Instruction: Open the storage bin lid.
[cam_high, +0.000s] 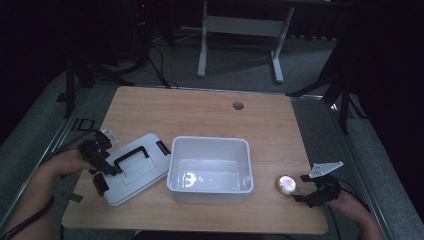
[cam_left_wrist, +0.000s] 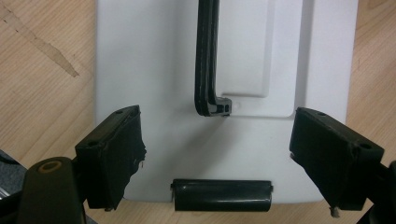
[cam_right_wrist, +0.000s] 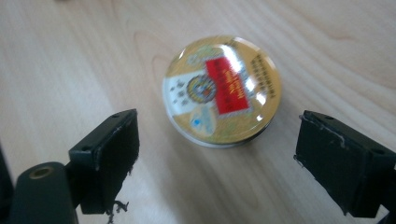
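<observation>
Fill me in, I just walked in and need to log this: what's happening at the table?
A person works with two hand-held grippers. The left gripper hangs open over the white lid, which lies flat on the table beside the open white bin. The right gripper is open too, its fingers either side of a small round tin, not gripping it.

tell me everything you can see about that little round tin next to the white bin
The round tin is small, flat and glossy, apparently metal. Its yellow lid carries a red label and a crest; the print is too blurred to read. It lies closed, lid up, on the wooden table, right of the white bin. Nothing touches it; the right gripper faces it, jaws open.
</observation>
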